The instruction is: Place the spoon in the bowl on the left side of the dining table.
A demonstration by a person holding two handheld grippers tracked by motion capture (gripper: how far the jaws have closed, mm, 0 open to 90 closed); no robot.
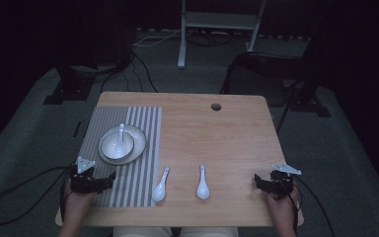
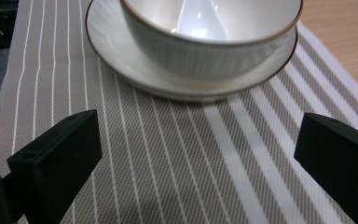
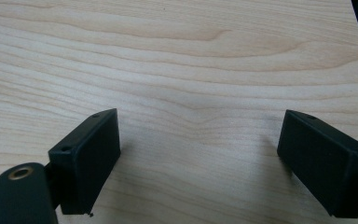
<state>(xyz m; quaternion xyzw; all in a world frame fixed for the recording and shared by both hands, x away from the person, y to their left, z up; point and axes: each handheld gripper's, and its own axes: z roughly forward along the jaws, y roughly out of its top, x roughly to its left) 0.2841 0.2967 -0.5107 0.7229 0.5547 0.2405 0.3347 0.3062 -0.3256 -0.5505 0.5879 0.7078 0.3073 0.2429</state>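
Observation:
A white bowl (image 1: 118, 144) stands on a white plate (image 1: 137, 147) on the striped grey placemat (image 1: 128, 118), with a white spoon (image 1: 121, 134) resting inside it. Two more white spoons lie nearer the front: one (image 1: 160, 185) at the mat's right edge, one (image 1: 203, 183) on bare wood. My left gripper (image 1: 109, 178) rests open over the mat's front left. In the left gripper view the bowl (image 2: 205, 51) and plate (image 2: 135, 65) sit just beyond the jaws. My right gripper (image 1: 258, 181) is open near the table's front right, over bare wood (image 3: 200, 93).
The wooden table (image 1: 217, 138) has a round cable hole (image 1: 216, 106) near its far edge. Cables trail from both grippers off the table sides. A white stand (image 1: 217, 24) and dark equipment sit on the floor beyond.

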